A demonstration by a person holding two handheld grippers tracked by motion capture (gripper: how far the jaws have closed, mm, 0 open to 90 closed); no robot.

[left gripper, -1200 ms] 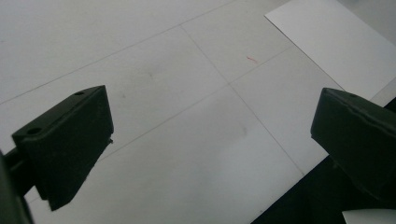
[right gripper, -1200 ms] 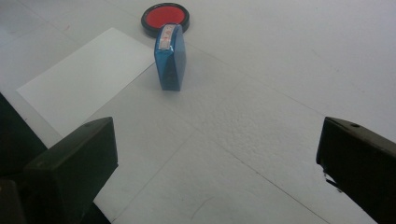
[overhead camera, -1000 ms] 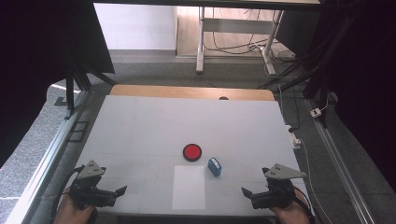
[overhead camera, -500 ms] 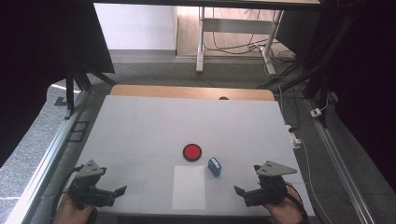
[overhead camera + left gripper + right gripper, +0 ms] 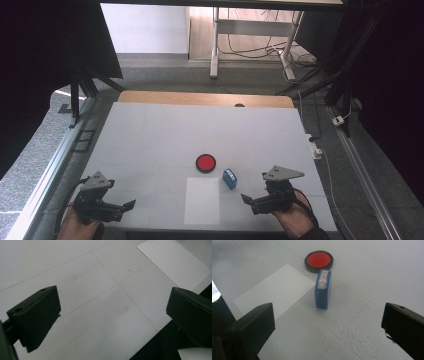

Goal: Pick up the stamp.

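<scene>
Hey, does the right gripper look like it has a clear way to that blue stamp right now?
Probably yes. The right gripper has its jaws wide apart and faces the blue stamp, which stands upright ahead of it. Only bare table lies between; the paper sheet and red ink pad sit beside and beyond.

white table (image 5: 150, 135) | grey floor (image 5: 40, 135) | desk legs (image 5: 215, 45) + cables (image 5: 240, 47) behind | dark drapes (image 5: 45, 45) at sides

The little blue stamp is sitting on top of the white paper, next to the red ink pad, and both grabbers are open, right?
Not quite. The blue stamp stands on the bare table, just beside the white paper's edge, not on top of it; the right gripper view shows this. The rest holds: the red ink pad is next to it, and the left gripper and right gripper are both open.
</scene>
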